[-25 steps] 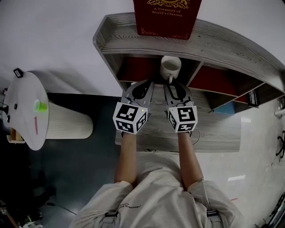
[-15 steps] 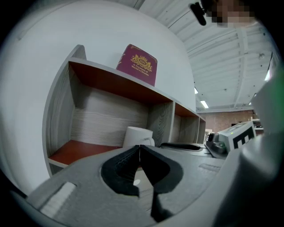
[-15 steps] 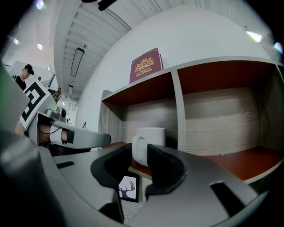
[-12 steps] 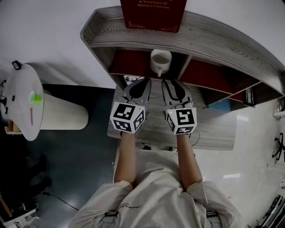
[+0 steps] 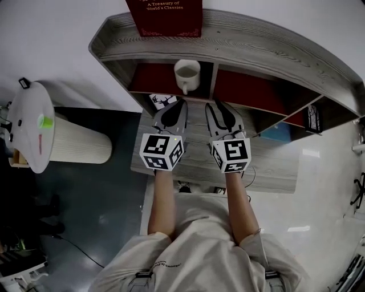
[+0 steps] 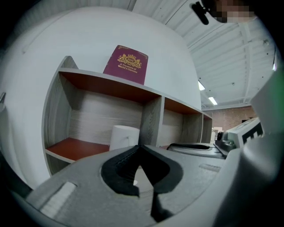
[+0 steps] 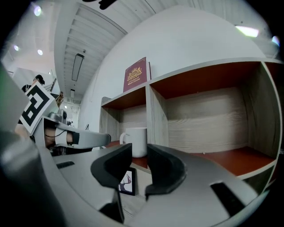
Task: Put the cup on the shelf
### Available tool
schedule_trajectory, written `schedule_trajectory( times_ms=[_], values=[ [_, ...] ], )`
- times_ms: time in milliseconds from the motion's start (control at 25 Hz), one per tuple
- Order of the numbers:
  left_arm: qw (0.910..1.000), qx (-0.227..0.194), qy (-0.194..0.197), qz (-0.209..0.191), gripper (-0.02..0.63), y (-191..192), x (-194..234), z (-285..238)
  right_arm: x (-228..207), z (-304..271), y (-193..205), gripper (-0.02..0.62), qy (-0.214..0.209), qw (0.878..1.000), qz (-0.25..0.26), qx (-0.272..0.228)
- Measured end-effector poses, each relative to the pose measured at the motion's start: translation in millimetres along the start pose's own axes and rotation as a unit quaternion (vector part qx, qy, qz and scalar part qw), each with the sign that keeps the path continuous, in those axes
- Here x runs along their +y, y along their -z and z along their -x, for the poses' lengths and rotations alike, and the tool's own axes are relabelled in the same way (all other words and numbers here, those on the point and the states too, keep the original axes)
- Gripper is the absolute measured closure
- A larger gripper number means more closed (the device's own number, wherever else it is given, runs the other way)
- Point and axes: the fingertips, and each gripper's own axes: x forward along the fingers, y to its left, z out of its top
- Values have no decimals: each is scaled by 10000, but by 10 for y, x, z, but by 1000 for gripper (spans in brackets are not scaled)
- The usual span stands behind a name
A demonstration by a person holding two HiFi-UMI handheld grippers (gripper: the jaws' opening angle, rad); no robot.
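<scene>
Head view, steeply down: finds the cup [image 5: 187,74] upright in the leftmost compartment of the shelf [image 5: 256,51], on its red floor, close beside the divider, handle turned out toward the person, under the top board that carries a red book [image 5: 164,16]. Puts both tongs over the grey bench [image 5: 274,165], short of the shelf's front edge, apart from the cup and touching nothing. Reads the left tongs [image 5: 182,104] as closed, tips meeting with nothing between them. Reads the right tongs [image 5: 214,106] as slightly parted, with only the distant cup showing through the narrow gap and nothing gripped. Sets the cup ahead of both tips and higher, almost in line with the left tongs and off to the left of the right tongs, so nearer the left; keeps its long axis vertical. Judges the placing as good as done, with the cup already on the shelf and free of either tool. Calls for little beyond a clear way back. Warns of a small picture frame [image 5: 162,101] standing just beside the left tongs, and of the outward handle, should either tool go forward again.
</scene>
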Motion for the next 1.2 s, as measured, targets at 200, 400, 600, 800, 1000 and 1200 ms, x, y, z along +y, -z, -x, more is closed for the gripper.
schedule_trajectory(
  times_ms=[200,400,600,800,1000,1200],
  values=[
    [9992,42,-316,-248,595,14,-71,134,3,72,-17,480,-225,9997,31,-19],
    [9958,119,-756,-497,595,66,-68,337,58,157,-80,481,-543,9984,-158,-99],
    [9939,70,-1037,-357,595,130,-142,548,140,305,-59,489,-844,9964,-28,-31],
    [9878,-94,-1494,-427,595,275,-194,770,169,529,30,502,-1046,9945,101,-30],
    [9861,-229,-1634,-191,595,396,-328,891,149,793,138,522,-1146,9931,236,17],
    [9851,-334,-1679,-166,595,429,-429,922,119,943,147,557,-1128,9933,246,-53]
  ],
)
